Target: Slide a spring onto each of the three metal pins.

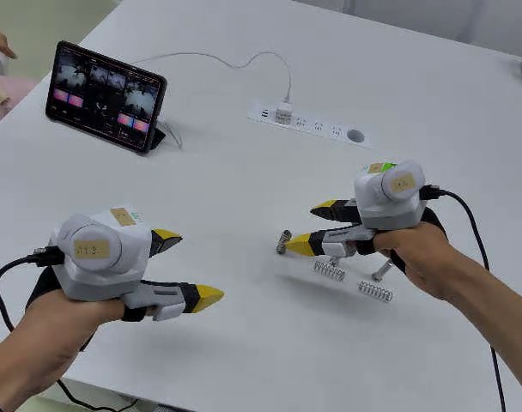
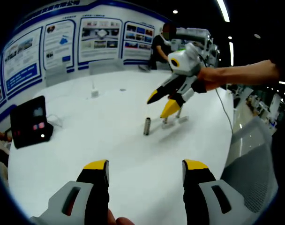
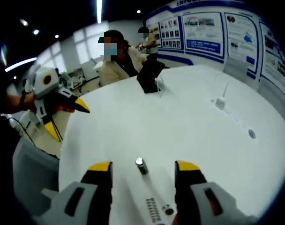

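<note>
While a pin [image 3: 141,165] stands beyond the right gripper's [image 1: 310,226] spread fingers [image 3: 101,169], the left gripper [image 1: 191,265] gapes.

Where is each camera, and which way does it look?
Head view: on the person's head, looking down at the table; arms, left hand-held gripper and right hand-held gripper show.
Left gripper view: on the left hand-held gripper, facing the right one; own open jaws show.
Right gripper view: on the right hand-held gripper, facing the upright pin and the left one; own open jaws show.
All three share that pin.
</note>
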`<state>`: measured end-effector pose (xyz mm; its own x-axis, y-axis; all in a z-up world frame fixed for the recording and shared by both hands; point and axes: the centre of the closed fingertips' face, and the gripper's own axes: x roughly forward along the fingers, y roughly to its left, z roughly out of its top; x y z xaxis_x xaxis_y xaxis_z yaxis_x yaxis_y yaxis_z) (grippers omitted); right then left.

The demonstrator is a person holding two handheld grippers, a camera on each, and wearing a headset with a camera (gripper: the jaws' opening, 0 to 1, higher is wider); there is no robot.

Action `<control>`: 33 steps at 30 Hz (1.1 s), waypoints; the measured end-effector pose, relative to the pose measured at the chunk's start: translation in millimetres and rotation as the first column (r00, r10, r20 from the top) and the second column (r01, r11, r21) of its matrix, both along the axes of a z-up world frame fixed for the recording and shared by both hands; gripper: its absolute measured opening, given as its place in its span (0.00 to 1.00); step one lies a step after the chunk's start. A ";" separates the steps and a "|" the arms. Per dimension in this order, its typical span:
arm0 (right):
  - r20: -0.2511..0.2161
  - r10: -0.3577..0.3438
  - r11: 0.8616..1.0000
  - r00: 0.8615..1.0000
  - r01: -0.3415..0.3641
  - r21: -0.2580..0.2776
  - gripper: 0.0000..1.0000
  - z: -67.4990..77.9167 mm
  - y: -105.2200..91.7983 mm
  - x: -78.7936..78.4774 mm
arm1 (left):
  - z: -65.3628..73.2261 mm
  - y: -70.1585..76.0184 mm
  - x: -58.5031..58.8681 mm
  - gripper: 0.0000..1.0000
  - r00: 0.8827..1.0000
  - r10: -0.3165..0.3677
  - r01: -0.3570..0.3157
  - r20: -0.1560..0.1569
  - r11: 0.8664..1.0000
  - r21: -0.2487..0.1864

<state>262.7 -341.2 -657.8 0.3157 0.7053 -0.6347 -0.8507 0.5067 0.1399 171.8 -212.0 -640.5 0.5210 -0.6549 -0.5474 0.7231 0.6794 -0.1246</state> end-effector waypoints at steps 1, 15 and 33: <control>-0.001 -0.009 1.000 1.000 0.009 0.010 0.56 1.8 -1.0 -0.1 | 2.0 -0.7 0.4 0.65 1.000 0.003 -0.003 0.002 1.000 -0.006; 0.001 -0.115 0.993 0.993 0.115 0.039 0.64 9.1 -34.6 -12.9 | 14.2 0.7 16.5 0.66 0.999 0.019 -0.018 0.027 1.000 -0.012; 0.007 -0.202 0.978 0.979 0.201 0.053 0.69 12.9 -66.4 -38.1 | 18.8 -5.4 26.2 0.67 0.999 0.017 -0.017 0.041 1.000 -0.010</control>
<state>224.6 -407.6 -644.9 0.4621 0.6579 -0.5946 -0.7335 0.6604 0.1607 198.0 -217.5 -621.7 0.5539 -0.6512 -0.5188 0.7163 0.6903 -0.1017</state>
